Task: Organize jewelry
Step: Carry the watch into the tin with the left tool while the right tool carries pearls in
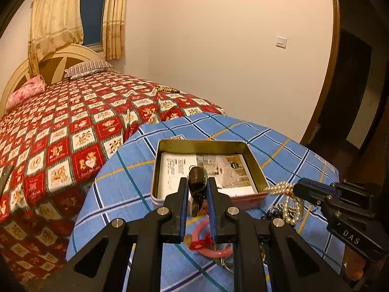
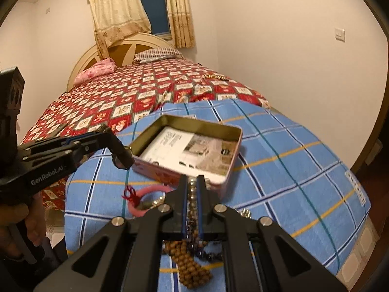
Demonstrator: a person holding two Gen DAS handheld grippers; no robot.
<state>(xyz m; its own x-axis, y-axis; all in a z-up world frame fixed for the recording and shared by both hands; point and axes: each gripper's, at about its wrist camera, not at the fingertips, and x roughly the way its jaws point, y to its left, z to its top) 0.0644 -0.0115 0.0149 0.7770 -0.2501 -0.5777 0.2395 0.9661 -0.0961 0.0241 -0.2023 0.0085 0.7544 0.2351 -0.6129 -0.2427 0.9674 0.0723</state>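
Table (image 2: pixel 304 160) under a blue checked cloth, bearing an open tin (image 2: pixel 187 143); just before the tin, a pink bangle (image 2: pixel 145 194) with red tassel; beside it brown wooden beads (image 2: pixel 192 267), dark beads (image 2: pixel 209 255); bed (image 2: pixel 136 92) behind the tin.

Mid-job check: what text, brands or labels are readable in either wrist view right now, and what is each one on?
"DAS": on the body of the right gripper, seen in the left wrist view.
"GenRobot.AI": on the body of the left gripper, seen in the right wrist view.
Printed paper lining the tin: text too small and blurred to read.
White tag on the blue cloth's edge: unreadable.
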